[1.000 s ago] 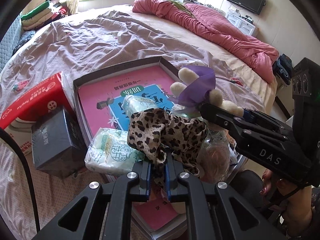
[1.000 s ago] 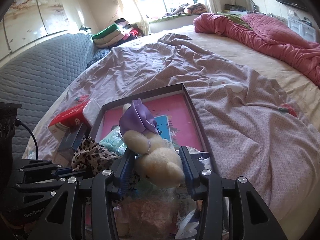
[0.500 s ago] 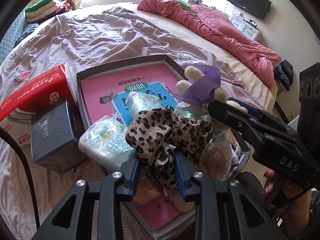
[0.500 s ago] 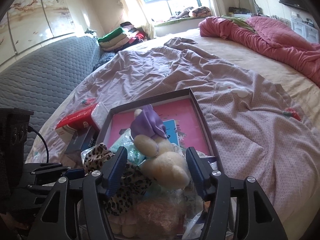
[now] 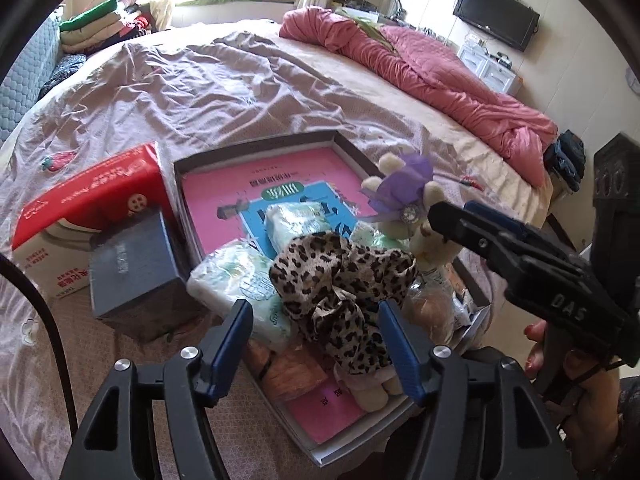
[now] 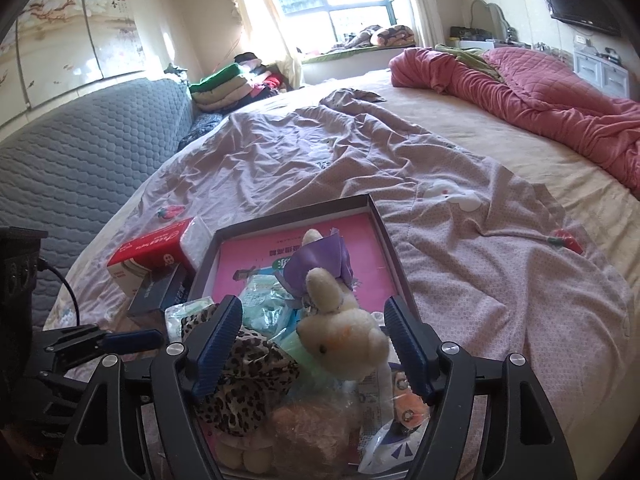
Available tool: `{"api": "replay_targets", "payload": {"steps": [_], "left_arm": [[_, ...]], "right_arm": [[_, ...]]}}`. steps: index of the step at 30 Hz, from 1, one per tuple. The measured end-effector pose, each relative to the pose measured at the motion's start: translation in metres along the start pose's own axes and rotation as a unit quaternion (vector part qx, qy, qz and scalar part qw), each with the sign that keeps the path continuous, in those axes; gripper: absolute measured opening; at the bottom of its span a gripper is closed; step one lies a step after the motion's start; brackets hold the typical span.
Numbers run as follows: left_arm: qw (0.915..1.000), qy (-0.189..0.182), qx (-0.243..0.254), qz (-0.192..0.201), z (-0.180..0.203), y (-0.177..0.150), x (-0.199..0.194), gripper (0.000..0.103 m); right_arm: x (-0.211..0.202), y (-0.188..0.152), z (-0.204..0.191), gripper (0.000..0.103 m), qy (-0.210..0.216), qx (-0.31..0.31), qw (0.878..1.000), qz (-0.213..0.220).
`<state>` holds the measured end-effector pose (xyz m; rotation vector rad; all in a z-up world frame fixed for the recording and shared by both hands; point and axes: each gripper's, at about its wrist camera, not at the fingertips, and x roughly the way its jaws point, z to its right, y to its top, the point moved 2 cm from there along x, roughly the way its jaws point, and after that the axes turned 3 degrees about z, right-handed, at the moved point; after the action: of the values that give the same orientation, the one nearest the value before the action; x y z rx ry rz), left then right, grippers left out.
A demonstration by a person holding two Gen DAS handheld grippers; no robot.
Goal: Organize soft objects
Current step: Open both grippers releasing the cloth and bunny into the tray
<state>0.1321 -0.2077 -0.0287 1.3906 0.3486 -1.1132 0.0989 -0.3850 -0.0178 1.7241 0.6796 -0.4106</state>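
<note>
Grippers both spreading over a crowded box on the bed.
Left hand-held gripper [image 5: 316, 342] is opening, its blue pads clear of the leopard-print cloth [image 5: 344, 276] lying between them; right hand-held gripper [image 6: 314, 344] is opening too, cream plush bunny [image 6: 344, 344] loose between its fingers. Both soft things rest in the grey box [image 5: 256, 146] atop tissue packs [image 5: 240, 280] and a pink book [image 5: 224, 196]. Red carton [image 5: 88, 204] and dark box [image 5: 132, 268] crowd its left side.

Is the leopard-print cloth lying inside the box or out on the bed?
Inside. The leopard-print cloth lies crumpled on the tissue packs piled in the grey box, between the left gripper, whose jaws are opening clear of it.
</note>
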Motion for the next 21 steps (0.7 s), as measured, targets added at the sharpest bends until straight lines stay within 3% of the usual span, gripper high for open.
{"api": "replay_targets", "payload": {"steps": [5, 10, 21], "left_arm": [[0.9998, 0.006, -0.01, 0.018, -0.007, 0.004, -0.016, 0.067], [0.9992, 0.017, -0.016, 0.033, -0.011, 0.005, -0.031, 0.077], [0.9957, 0.059, -0.026, 0.066, -0.021, 0.001, -0.073, 0.085]], "right_arm": [[-0.005, 0.001, 0.001, 0.075, -0.008, 0.003, 1.0, 0.005], [-0.016, 0.005, -0.005, 0.075, -0.013, -0.005, 1.0, 0.015], [-0.055, 0.008, -0.043, 0.08, -0.011, -0.034, 0.999, 0.03]]}}
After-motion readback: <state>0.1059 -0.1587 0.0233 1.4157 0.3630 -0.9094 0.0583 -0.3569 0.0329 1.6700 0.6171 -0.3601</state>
